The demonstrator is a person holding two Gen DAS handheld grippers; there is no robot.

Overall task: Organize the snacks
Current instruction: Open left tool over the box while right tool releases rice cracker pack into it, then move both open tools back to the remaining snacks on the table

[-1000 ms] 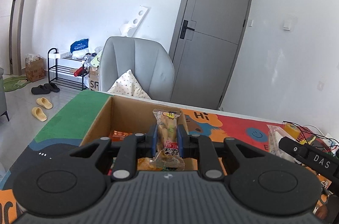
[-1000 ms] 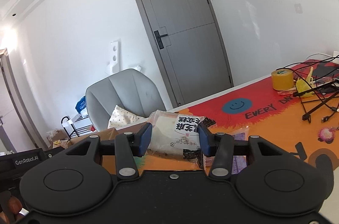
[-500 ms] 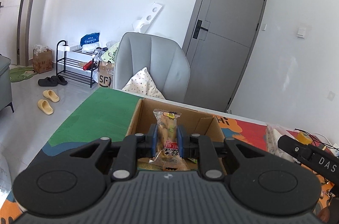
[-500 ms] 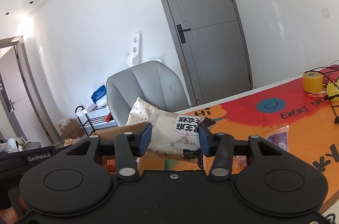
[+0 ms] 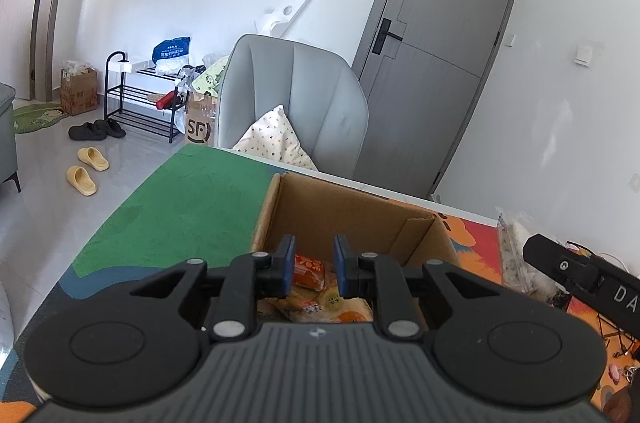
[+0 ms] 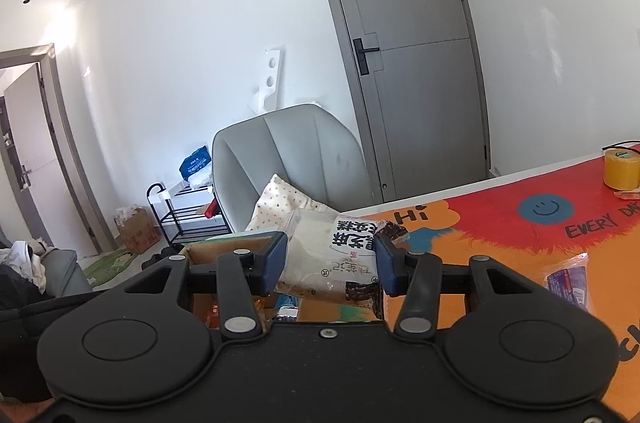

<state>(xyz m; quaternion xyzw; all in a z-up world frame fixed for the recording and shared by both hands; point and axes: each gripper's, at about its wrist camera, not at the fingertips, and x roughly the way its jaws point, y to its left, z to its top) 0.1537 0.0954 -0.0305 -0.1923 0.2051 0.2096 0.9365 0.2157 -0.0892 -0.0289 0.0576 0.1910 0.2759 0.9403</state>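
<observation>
Bright patterned surface [image 5: 192, 199] carried a cardboard box [image 5: 340, 211] already holding snack packets [image 5: 316, 287]; left gripper [image 5: 314, 265] hovered above it, jaws narrow and empty. Right gripper [image 6: 330, 263] gripped a rice-cake packet [image 6: 340, 255] beside the box, undelivered.

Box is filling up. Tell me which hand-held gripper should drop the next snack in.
Right. The right hand-held gripper holds a white snack packet near the cardboard box; the left hand-held gripper is empty.

"SF" on floor carton [image 5: 199, 132]
</observation>
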